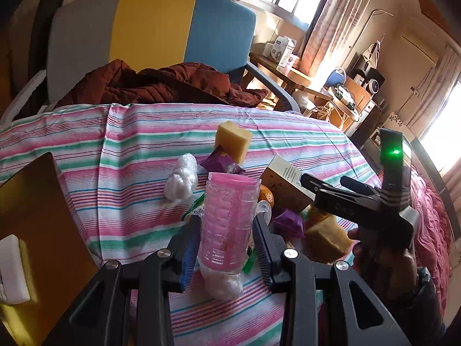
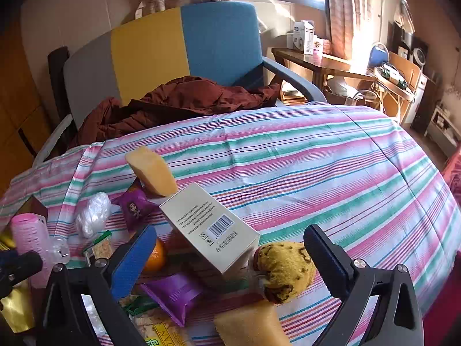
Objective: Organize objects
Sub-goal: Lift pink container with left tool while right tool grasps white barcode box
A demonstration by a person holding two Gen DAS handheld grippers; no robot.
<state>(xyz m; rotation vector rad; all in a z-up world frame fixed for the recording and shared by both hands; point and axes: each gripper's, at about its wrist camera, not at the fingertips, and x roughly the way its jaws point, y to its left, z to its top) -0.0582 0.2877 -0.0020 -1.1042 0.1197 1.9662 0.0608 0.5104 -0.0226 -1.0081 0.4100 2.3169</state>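
A clear bottle with a pink inside (image 1: 230,201) stands upright between the blue pads of my left gripper (image 1: 227,222), which is shut on it above the striped cloth (image 1: 129,150). The same bottle (image 2: 28,236) shows at the left edge of the right wrist view. My right gripper (image 2: 230,230) is open, its fingers wide apart over a white barcoded box (image 2: 210,227). Around the box lie an orange (image 2: 157,255), a purple packet (image 2: 173,291), a yellow spotted sock (image 2: 285,268) and a yellow sponge (image 2: 247,325).
A second yellow sponge (image 2: 152,170), another purple packet (image 2: 135,207) and a white plastic wad (image 2: 92,213) lie further back. Behind the bed stands a grey, yellow and blue chair (image 2: 173,46) with a maroon jacket (image 2: 187,98). A brown box (image 1: 34,201) sits at left.
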